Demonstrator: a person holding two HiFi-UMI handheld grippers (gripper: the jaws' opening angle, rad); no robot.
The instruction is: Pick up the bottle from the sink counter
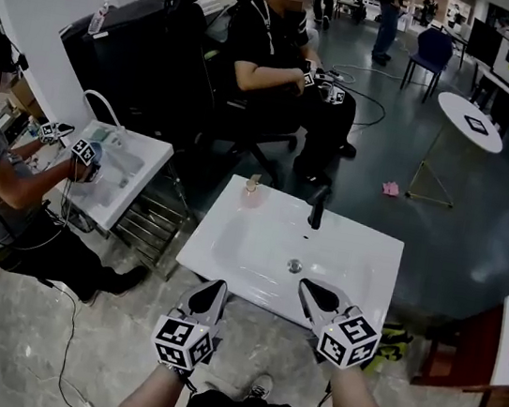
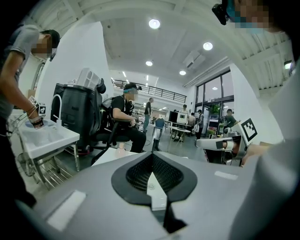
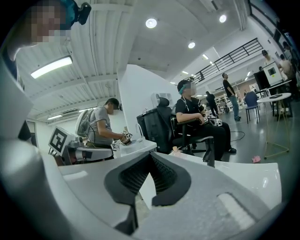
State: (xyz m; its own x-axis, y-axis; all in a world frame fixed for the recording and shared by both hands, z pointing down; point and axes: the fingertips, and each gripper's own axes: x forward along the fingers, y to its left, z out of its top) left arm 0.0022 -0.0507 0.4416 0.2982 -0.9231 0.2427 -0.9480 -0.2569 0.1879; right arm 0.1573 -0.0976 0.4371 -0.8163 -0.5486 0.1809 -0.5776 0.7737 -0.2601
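A small pale, pinkish bottle [image 1: 252, 191] stands upright at the far left corner of the white sink counter [image 1: 230, 242], left of the black faucet [image 1: 317, 207]. My left gripper [image 1: 220, 286] hovers at the counter's near edge, shut and empty. My right gripper [image 1: 305, 285] is over the near edge beside the drain [image 1: 294, 265], also shut with nothing in it. In the left gripper view the bottle [image 2: 121, 149] shows far beyond the closed left gripper [image 2: 151, 155]. The right gripper view has the bottle [image 3: 175, 150] past the shut right gripper [image 3: 150, 154].
A second white sink [image 1: 131, 175] stands to the left, where a person [image 1: 2, 179] works with grippers; a metal rack [image 1: 153, 216] sits beside it. Another person sits in a black chair [image 1: 246, 130] just behind the counter. A round white table [image 1: 470, 121] stands far right.
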